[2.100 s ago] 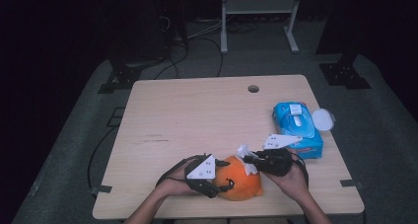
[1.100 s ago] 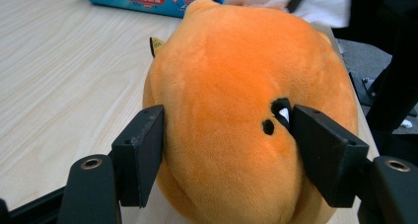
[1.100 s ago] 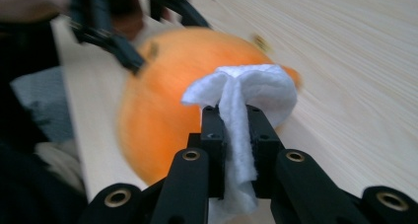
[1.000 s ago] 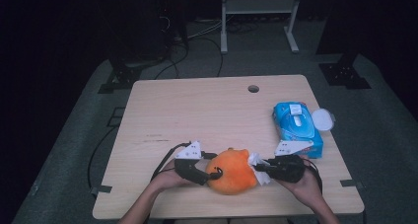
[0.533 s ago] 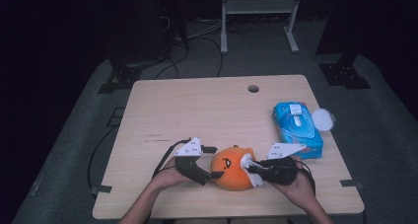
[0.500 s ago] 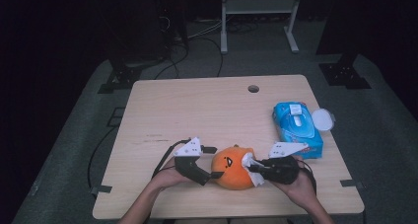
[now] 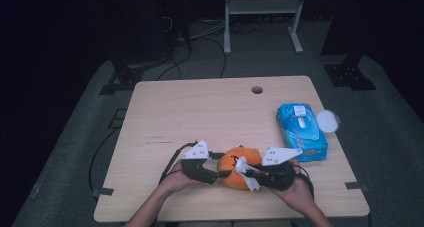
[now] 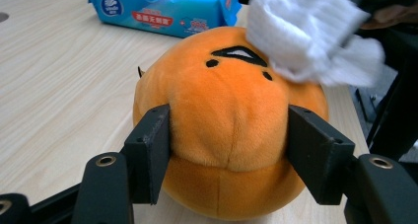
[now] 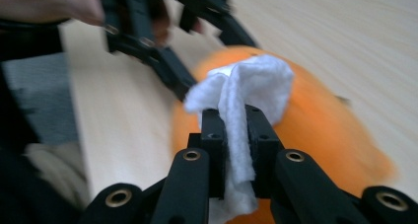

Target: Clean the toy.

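An orange plush toy (image 7: 239, 163) with a black stitched face lies near the table's front edge. My left gripper (image 7: 220, 173) comes at it from the left. Its jaws have just been closing, and both pads (image 8: 148, 150) now press into the plush toy (image 8: 231, 110), denting its sides. My right gripper (image 7: 254, 173) is shut on a folded white wipe (image 9: 246, 86), which rests on top of the plush toy (image 9: 325, 130) by its face. The wipe (image 8: 305, 31) shows blurred beside the face in the left gripper view.
A blue pack of wet wipes (image 7: 301, 131) lies at the table's right edge, with a white round lid (image 7: 327, 121) beside it. A small hole (image 7: 257, 90) sits near the far edge of the wooden table (image 7: 200, 112). Cables and stand legs are on the floor behind.
The plush toy has been turned so that its face points up. The right gripper has carried the wipe leftward onto it. The left gripper has stayed at the toy's left side.
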The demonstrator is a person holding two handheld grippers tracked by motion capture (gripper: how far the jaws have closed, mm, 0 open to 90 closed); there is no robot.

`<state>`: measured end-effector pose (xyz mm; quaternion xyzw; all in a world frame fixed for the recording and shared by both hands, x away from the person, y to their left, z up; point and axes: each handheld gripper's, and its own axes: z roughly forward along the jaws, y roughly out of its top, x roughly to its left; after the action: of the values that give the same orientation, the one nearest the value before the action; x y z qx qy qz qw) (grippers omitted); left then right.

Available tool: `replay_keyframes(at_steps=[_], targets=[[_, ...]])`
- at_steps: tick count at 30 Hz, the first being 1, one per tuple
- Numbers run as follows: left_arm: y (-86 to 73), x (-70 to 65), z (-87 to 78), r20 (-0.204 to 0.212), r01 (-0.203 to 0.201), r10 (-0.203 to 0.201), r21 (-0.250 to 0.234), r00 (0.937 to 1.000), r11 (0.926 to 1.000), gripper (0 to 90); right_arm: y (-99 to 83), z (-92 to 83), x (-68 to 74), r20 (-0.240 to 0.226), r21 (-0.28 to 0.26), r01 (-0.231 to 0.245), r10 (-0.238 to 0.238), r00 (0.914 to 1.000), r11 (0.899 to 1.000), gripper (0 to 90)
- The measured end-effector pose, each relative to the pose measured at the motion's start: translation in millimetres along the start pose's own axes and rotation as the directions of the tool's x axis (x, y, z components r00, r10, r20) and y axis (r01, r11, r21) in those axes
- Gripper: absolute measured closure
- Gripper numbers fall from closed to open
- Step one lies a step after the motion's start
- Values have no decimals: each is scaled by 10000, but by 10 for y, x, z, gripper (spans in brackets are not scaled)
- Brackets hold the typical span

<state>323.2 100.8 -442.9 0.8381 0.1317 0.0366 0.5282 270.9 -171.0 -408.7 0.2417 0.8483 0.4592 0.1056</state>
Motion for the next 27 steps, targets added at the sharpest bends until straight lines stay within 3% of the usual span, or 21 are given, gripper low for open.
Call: replay_keyframes(at_steps=[4,8,10,11,17,21,23,25,27], targets=[[9,-2,12,-85,-150,150,29,9999,9999,375,-55,-83,-46,349,-8,-141,141,9993,9999,806],[24,-2,36,-125,-35,35,-8,9999,10000,376,12,57,106,-320,-31,150,-151,9994,9999,806],[20,1,35,-146,-62,63,45,9999,10000,376,35,117,152,-293,140,439,-435,9986,9989,806],[4,18,25,-120,122,-123,-43,9999,9999,376,43,115,146,-276,138,461,-457,9986,9988,806],[-14,39,17,-126,269,-270,-82,9996,9996,362,-42,-80,-104,505,-76,-154,158,9986,9999,806],[-22,49,23,-187,346,-350,-223,9992,9992,327,-131,-165,-199,774,-37,-486,487,9958,9988,806],[-10,33,32,-141,304,-307,-236,9994,9993,341,-116,-154,-165,672,-91,-508,513,9964,9987,806],[9,6,47,-65,-38,36,-230,10000,9997,353,-68,-98,-93,239,-194,-399,404,9989,9990,806],[15,-19,53,-119,-251,249,-154,9996,9996,354,-11,-25,-21,90,-143,-73,74,9999,9999,805]])
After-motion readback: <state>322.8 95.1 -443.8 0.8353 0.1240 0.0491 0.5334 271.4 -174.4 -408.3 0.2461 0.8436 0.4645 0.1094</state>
